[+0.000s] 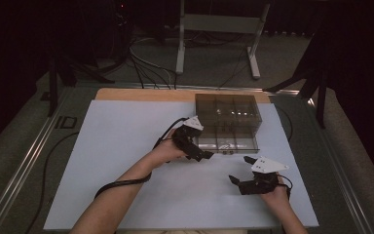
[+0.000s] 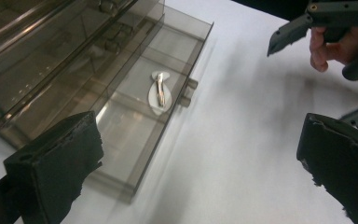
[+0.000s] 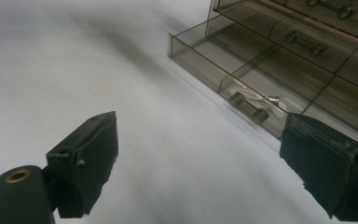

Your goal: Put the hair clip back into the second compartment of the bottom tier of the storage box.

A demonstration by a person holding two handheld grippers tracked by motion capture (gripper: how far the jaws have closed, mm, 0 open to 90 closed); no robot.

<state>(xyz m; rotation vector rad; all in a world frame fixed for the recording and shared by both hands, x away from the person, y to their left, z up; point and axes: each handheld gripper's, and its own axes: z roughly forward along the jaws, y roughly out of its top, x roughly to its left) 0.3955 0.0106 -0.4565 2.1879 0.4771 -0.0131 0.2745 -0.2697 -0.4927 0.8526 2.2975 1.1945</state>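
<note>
**Drawer stands open, both grippers released**

Your left gripper (image 1: 205,155) hangs with jaws spread wide and nothing between them, just in front of the smoky translucent drawer cabinet (image 1: 229,109) near the far edge of the white worktop (image 1: 117,146). Its bottom drawer (image 2: 140,116) is pulled out. Your left gripper view shows a small shiny metal piece (image 2: 159,92) on the drawer's floor; the right gripper view shows the drawer's cylindrical handle (image 3: 248,108). Your right gripper (image 1: 240,171), near the worktop's right edge, is likewise released, empty.
</note>
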